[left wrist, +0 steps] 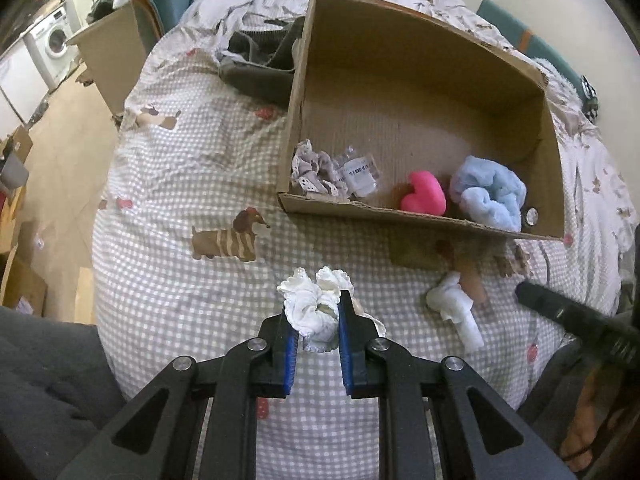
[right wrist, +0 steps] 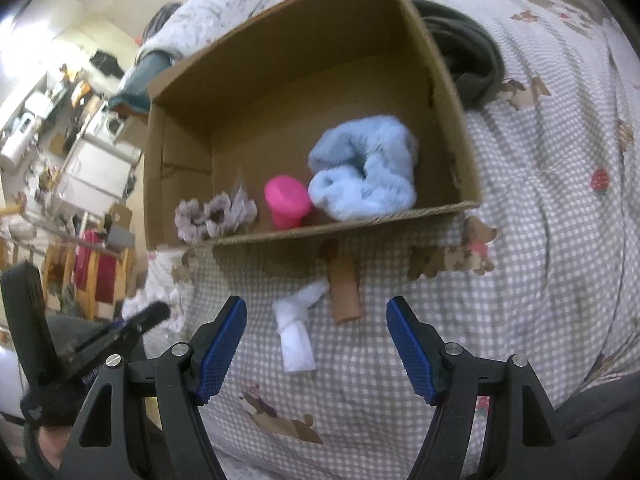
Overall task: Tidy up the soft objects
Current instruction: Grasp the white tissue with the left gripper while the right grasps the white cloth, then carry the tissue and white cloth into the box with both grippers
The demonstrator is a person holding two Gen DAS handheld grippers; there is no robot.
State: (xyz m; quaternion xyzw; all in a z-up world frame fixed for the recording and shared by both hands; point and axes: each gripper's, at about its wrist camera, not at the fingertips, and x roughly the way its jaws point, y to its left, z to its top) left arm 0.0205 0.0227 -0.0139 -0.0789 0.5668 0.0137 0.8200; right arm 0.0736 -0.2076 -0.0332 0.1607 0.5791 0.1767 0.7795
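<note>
My left gripper (left wrist: 316, 330) is closed down on a white frilly scrunchie (left wrist: 314, 304), the blue pads pinching its near half while the ruffled far half spills out past the tips, over the checked bedcover (left wrist: 180, 184). My right gripper (right wrist: 316, 344) stands wide open with nothing in it, poised above a small white rolled cloth (right wrist: 296, 328) that lies on the cover just short of the cardboard box (right wrist: 280, 80). In the box sit a fluffy blue scrunchie (right wrist: 364, 168), a pink heart (right wrist: 286, 200) and a greyish lace scrunchie (right wrist: 212, 214), all crowded against the near wall. I judge the risks to be these: the white scrunchie is held only by part of its loose fabric, so it may slip out on the way to the box, or its hanging frill may catch the near wall if I carry it low; and the soft cover may bunch up into the right gripper along with the white cloth. The left view shows my hold on the scrunchie and a clear packet (left wrist: 360, 172) with a label beside the lace one, which the right view does not make out; the right view shows how the white cloth lies between my open pads, beside a brown printed patch on the cover.
</note>
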